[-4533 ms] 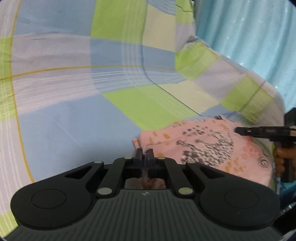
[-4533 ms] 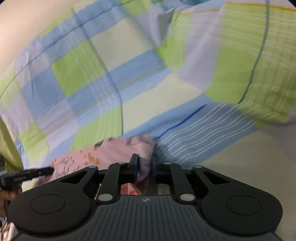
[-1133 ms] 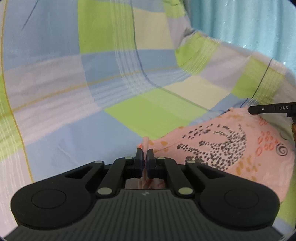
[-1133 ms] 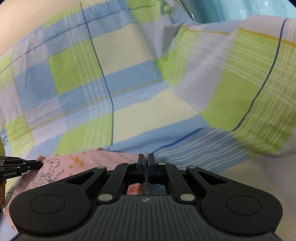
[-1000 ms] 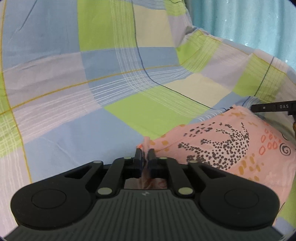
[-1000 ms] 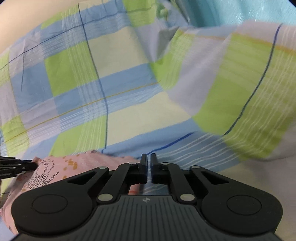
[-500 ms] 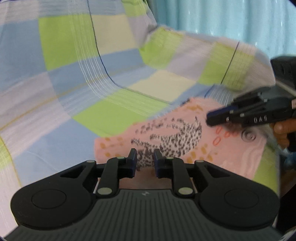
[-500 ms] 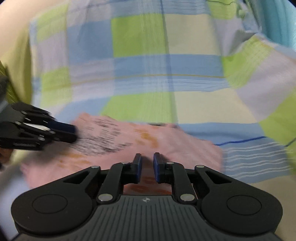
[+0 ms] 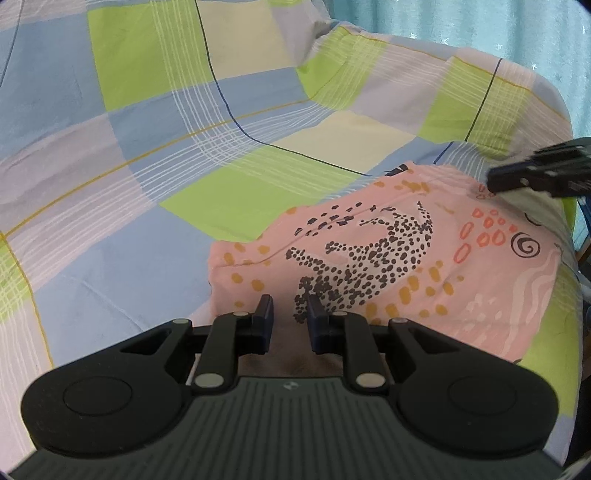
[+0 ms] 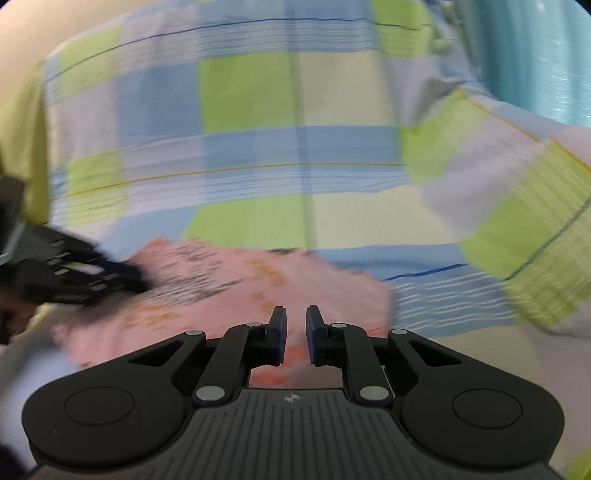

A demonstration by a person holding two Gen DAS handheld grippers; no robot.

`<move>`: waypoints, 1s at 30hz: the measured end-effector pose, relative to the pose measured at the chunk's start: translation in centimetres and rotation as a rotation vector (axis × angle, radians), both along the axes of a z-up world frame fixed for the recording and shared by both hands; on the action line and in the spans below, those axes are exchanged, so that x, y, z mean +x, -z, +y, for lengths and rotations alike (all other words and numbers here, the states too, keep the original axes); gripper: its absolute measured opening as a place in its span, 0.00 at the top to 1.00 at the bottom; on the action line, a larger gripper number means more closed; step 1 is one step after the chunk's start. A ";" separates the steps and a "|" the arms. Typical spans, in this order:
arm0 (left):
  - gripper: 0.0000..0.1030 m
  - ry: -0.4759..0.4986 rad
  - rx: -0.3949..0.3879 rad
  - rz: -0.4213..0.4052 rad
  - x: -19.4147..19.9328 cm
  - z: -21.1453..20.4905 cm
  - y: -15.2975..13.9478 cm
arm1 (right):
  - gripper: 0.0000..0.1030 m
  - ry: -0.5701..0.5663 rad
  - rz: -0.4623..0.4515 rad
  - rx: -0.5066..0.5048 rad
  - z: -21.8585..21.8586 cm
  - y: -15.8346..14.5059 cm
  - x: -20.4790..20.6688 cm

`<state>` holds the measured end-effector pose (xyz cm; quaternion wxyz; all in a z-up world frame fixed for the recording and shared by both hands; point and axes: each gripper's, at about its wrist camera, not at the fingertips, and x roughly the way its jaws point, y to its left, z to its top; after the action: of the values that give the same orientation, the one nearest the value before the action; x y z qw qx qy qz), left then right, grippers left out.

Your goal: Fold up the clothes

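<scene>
The left gripper hangs just above the near edge of the pink garment, its jaws parted with nothing between them. The right gripper is likewise parted and empty over the garment's other side. The garment lies folded and flat on the checked bedsheet, near the bed's edge. A turquoise curtain hangs beyond.
</scene>
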<state>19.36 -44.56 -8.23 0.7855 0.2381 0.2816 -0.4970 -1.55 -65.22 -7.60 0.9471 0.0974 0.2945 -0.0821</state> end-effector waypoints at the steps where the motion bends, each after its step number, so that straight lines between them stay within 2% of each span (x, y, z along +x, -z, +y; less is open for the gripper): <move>1: 0.84 0.000 0.001 -0.001 0.0 0.0 0.0 | 0.85 -0.024 0.010 0.009 0.6 0.1 0.1; 3: 0.84 0.001 0.004 -0.004 0.0 0.1 0.0 | 0.85 -0.064 0.044 0.015 1.8 0.5 0.3; 6: 0.84 0.002 0.009 -0.009 0.0 0.0 0.0 | 0.85 -0.098 0.124 -0.029 2.9 1.5 0.9; 9: 0.84 0.001 0.019 -0.024 -0.2 -0.1 -0.2 | 0.88 -0.049 0.145 -0.080 2.7 1.4 0.8; 11: 0.84 0.004 0.022 -0.056 -0.8 0.4 -0.8 | 0.86 0.000 0.138 -0.107 2.5 1.0 0.1; 13: 0.84 0.039 0.017 -0.099 -2.4 1.3 -1.6 | 0.85 0.005 0.106 -0.080 2.4 0.5 -1.1; 16: 0.82 0.110 0.006 -0.162 -5.3 3.0 -2.6 | 0.84 -0.038 0.057 -0.048 3.5 0.0 -2.8; 18: 0.79 0.175 0.000 -0.201 -7.6 4.5 -2.9 | 0.77 -0.087 0.048 -0.073 4.9 -0.3 -3.7; 19: 0.77 0.213 -0.010 -0.215 -8.7 5.3 -3.0 | 0.75 -0.114 0.063 -0.125 5.9 -0.1 -4.0; 21: 0.65 0.268 0.010 -0.280 -10.6 6.4 -2.6 | 0.67 -0.170 0.101 -0.247 8.0 0.3 -4.5; 25: 0.64 0.363 0.106 -0.447 -13.5 7.7 -0.8 | 0.67 -0.271 0.180 -0.556 11.8 2.3 -4.6; 30: 0.64 0.446 0.225 -0.655 -15.1 6.4 1.9 | 0.66 -0.321 0.190 -0.711 13.6 3.6 -4.2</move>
<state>4.23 -38.20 -10.10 0.6755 0.5233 0.0107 -0.5193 -5.72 -51.58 -11.21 0.8912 -0.2916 0.3454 -0.0384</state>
